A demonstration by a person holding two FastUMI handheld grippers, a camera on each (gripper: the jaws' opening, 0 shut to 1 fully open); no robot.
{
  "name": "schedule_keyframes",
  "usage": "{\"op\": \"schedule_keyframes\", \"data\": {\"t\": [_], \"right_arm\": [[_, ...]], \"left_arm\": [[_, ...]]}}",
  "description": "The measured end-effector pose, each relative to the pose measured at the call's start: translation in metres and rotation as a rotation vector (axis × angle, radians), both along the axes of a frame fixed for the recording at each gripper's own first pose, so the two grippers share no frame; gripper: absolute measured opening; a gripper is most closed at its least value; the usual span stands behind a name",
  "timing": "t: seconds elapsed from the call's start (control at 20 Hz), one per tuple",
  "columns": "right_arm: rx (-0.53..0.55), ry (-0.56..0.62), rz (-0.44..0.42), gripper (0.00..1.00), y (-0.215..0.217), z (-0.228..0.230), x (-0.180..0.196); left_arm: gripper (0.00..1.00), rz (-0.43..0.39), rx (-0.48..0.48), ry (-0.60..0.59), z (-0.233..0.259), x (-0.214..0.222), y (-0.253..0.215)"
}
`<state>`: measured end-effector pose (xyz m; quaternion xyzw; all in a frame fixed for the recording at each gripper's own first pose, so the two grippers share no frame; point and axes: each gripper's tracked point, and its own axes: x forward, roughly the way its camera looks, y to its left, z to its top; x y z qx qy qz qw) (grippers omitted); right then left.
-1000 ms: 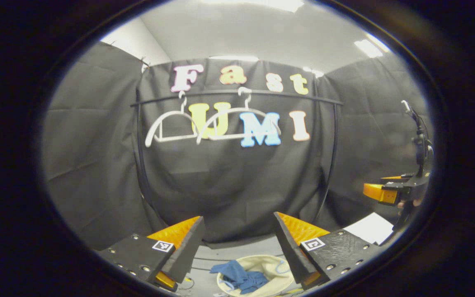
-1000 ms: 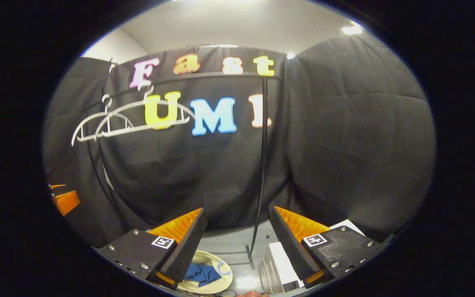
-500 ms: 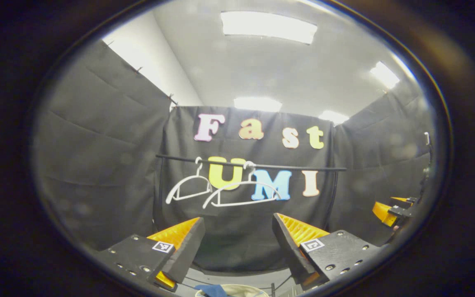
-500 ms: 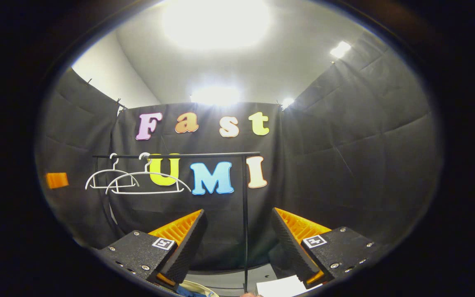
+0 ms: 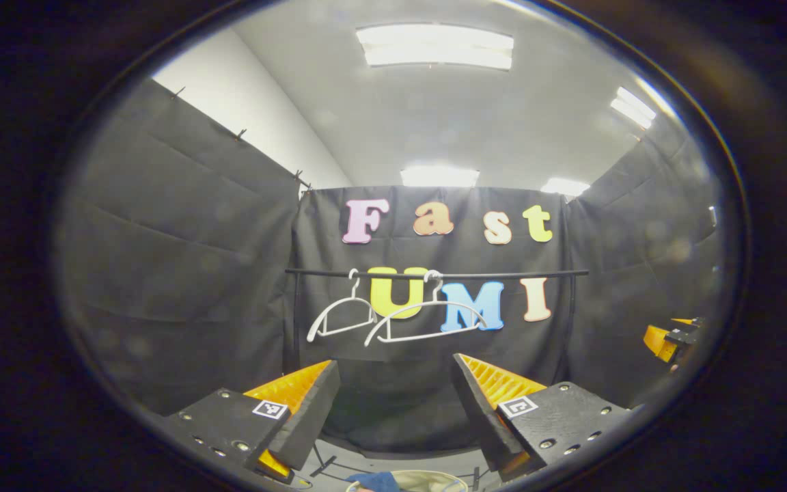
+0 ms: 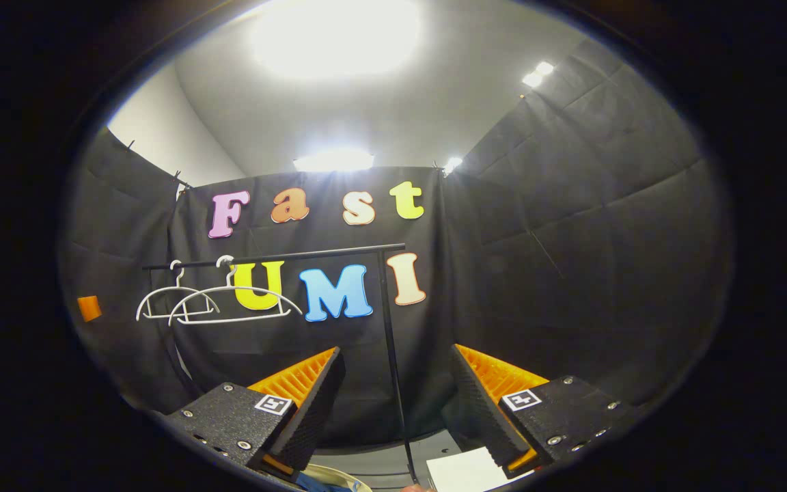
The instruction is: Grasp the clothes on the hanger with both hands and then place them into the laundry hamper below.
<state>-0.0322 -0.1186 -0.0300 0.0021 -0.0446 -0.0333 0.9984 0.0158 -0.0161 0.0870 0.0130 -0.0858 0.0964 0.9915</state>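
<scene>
Two bare white hangers (image 5: 400, 321) hang side by side on a black rail (image 5: 503, 275) against the back wall. They also appear left of centre in the right gripper view, hangers (image 6: 219, 304) under the rail (image 6: 298, 255). Low down, the cream laundry hamper (image 5: 434, 478) peeks in with blue clothes (image 5: 374, 482) lying in it. The hamper's rim (image 6: 339, 473) also shows at the bottom edge there. My left gripper (image 5: 393, 417) is open and holds nothing. My right gripper (image 6: 397, 410) is open too, and it appears far right as the right gripper (image 5: 667, 338).
The rack's black upright post (image 6: 391, 355) stands just ahead between my right gripper's fingers. A white sheet (image 6: 465, 471) lies low beside its foot. Black cloth walls close the booth on three sides, with bright ceiling lights above.
Both views have tipped upward and drawn back from the rack. The hamper with the blue clothes has slid to the bottom edge, and the ceiling now takes up the top.
</scene>
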Motion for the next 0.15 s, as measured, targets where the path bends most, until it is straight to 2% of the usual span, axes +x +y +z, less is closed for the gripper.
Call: {"op": "schedule_keyframes", "data": {"t": [0.05,0.15], "right_arm": [[-0.017,-0.003,-0.001,0.95,0.003,-0.001,0.0],[-0.045,-0.002,0.0,0.95,0.011,-0.005,-0.003]], "left_arm": [[0.96,-0.003,-0.012,0.01,-0.005,-0.001,0.002],[0.95,-0.007,-0.038,0.022,-0.02,0.005,0.016]]}}
